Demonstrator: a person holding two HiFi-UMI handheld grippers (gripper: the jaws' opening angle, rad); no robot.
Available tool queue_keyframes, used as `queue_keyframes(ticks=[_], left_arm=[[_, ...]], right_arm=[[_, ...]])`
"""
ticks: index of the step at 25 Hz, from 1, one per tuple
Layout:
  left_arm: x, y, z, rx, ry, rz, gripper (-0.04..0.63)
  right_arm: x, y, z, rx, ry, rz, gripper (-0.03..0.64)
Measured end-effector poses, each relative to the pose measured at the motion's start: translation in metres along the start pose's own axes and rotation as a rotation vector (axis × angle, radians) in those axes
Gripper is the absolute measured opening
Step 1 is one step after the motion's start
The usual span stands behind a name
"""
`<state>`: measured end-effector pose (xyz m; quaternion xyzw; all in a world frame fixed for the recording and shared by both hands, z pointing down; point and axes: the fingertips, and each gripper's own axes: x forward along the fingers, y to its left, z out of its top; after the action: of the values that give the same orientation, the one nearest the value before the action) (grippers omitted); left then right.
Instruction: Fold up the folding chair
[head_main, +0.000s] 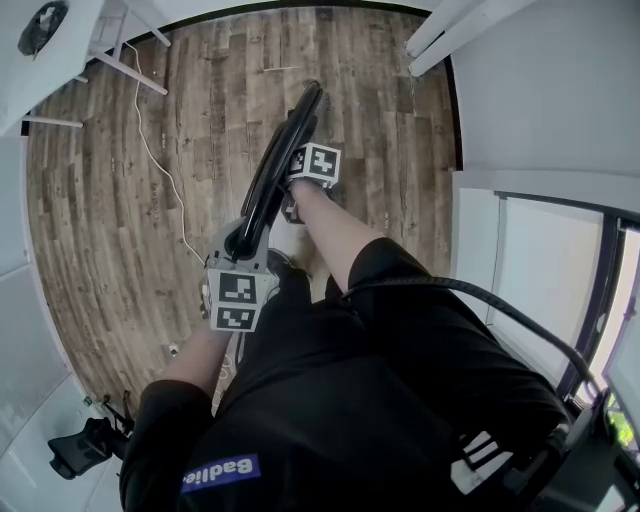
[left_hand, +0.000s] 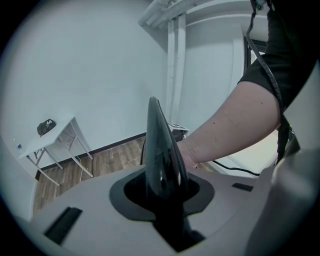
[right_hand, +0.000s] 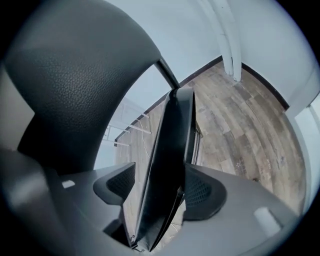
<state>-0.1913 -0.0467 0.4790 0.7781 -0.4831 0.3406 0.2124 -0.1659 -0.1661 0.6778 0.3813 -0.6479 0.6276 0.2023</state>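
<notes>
The black folding chair stands nearly flat on the wood floor, seen edge-on from above. My left gripper is at its near end, shut on a glossy black edge that rises between the jaws of the left gripper. My right gripper is farther along the chair. In the right gripper view a flat black panel stands slanted between the jaws of the right gripper, with the right pad against it. A padded black cushion fills the upper left.
A white table stands at the far left, with a white cable trailing over the floor. White wall panels close the right side. A black cable crosses my lap. A black stand sits at the lower left.
</notes>
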Motion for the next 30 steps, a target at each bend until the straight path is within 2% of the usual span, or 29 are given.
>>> queue_keyframes(ticks=[6,15,24,30], left_arm=[[-0.003,0.013,0.001,-0.02,-0.004,0.033,0.077],[-0.008,0.03,0.0,-0.04,0.009,0.044,0.064],[-0.01,0.039,0.0,-0.047,0.007,0.049,0.063],[-0.011,0.05,-0.001,-0.048,0.018,0.049,0.063]], right_arm=[[0.0,0.008,0.001,-0.012,-0.009,0.029,0.273],[-0.007,-0.002,-0.007,-0.013,-0.027,-0.002,0.273],[-0.013,0.002,-0.018,-0.112,-0.014,0.011,0.255],[-0.027,-0.005,-0.031,-0.115,0.001,0.016,0.255]])
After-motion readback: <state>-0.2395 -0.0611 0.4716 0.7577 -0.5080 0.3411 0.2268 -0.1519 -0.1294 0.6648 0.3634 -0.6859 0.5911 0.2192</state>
